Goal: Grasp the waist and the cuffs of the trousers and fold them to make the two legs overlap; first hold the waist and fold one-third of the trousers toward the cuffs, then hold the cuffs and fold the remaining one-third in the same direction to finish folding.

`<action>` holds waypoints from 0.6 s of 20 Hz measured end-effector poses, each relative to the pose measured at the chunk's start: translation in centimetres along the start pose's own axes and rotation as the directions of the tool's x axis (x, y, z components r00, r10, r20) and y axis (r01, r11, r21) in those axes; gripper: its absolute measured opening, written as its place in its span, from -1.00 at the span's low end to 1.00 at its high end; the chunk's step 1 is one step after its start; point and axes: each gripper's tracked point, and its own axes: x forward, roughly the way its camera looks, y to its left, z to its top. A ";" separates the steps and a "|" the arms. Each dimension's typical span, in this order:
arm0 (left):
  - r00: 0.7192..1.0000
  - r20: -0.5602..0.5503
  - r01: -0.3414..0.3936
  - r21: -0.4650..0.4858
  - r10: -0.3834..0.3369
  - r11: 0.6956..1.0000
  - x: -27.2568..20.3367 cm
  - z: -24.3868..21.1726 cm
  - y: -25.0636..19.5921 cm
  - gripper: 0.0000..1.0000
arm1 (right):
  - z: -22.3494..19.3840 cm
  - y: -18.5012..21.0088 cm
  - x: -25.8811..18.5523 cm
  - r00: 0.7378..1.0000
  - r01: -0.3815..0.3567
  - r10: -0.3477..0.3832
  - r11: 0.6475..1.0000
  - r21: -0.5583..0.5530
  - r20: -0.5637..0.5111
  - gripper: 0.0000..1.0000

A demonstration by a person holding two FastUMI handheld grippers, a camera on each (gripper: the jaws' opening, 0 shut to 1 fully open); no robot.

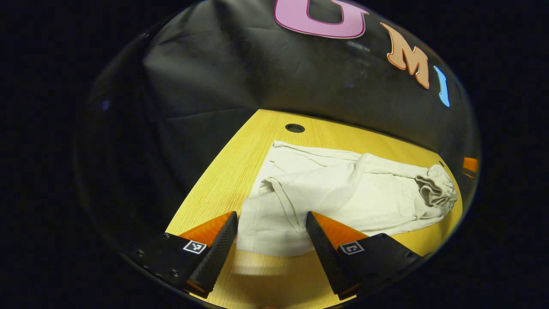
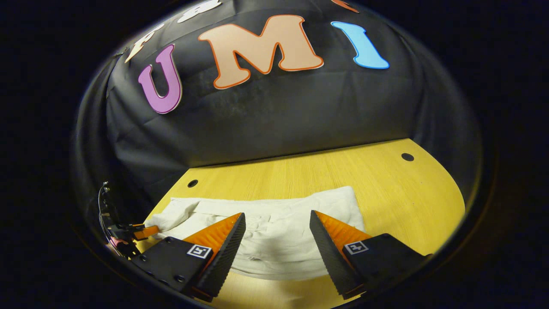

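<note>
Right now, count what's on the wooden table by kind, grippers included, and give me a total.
Trousers: 1
Grippers: 2, left gripper and right gripper, both with jaws apart over the cloth
Holes in the table: 2 seen in the right gripper view
Total: 5

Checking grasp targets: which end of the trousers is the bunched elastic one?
In the left gripper view, the far right end of the trousers: gathered, ruffled waistband. The near end lies flat.

left gripper (image 1: 271,234): jaws spread, holding nothing | right gripper (image 2: 276,234): same
</note>
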 end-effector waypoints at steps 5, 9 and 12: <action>1.000 -0.007 -0.030 0.001 0.030 1.000 -0.3 0.1 0.4 0.89 | 0.5 -0.3 -1.2 1.000 0.013 -0.013 1.000 0.007 0.013 0.93; 1.000 0.004 0.030 -0.021 -0.030 0.999 -0.3 0.7 -1.2 -0.03 | 0.5 -0.5 -2.3 1.000 0.025 -0.025 1.000 0.000 0.016 0.92; 1.000 0.012 0.003 -0.091 -0.002 0.996 -0.1 0.9 -1.7 -1.00 | 0.6 -0.7 -3.4 0.999 0.031 -0.031 1.000 -0.002 0.017 0.92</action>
